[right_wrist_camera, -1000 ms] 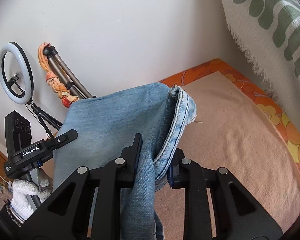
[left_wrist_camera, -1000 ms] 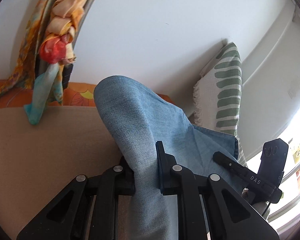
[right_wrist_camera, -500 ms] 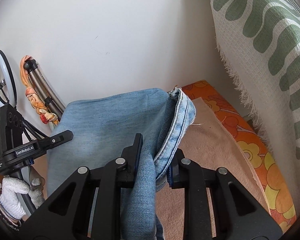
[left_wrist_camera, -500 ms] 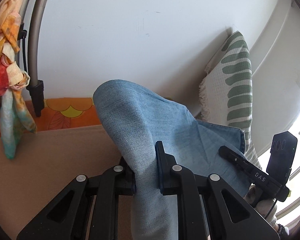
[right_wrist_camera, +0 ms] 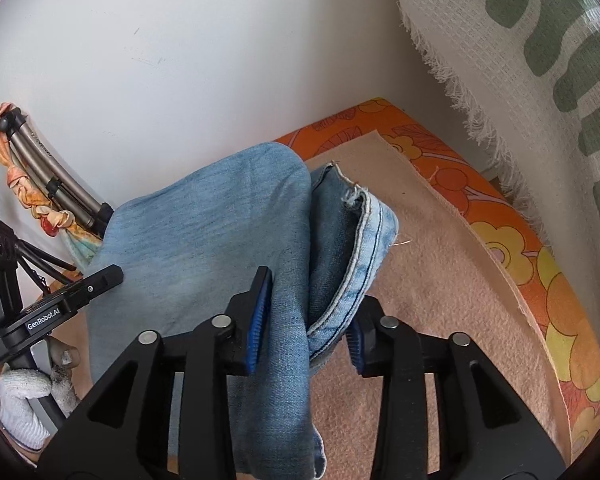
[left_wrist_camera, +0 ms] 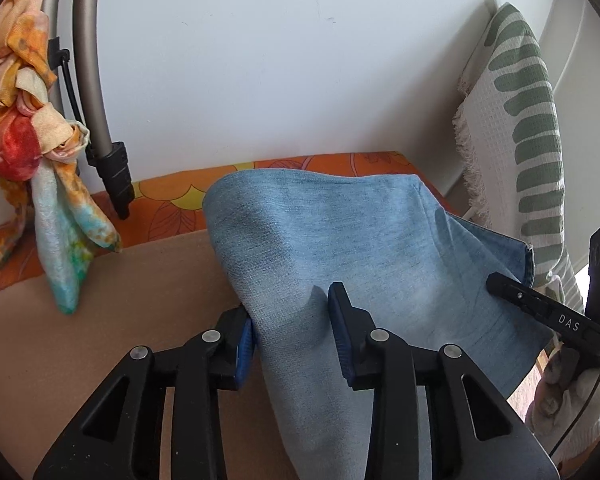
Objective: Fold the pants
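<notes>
Presently: tan blanket (left_wrist_camera: 80, 340) on the bed. Denim pants (left_wrist_camera: 340, 248), centre, draped across both grippers. Left gripper (left_wrist_camera: 292, 320), 6 o'clock: fingers just parted, cloth loose between. Right gripper (right_wrist_camera: 308, 320), 6 o'clock: fingers likewise opening, hem (right_wrist_camera: 364, 248) slack inside. Risk: denim snagging on pads, dragging the fold askew.

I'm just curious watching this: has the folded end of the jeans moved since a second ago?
Yes. In the left wrist view the jeans have sunk from in front of the white wall to the orange flowered cover; both grippers' jaws have just been opening around the denim.
</notes>
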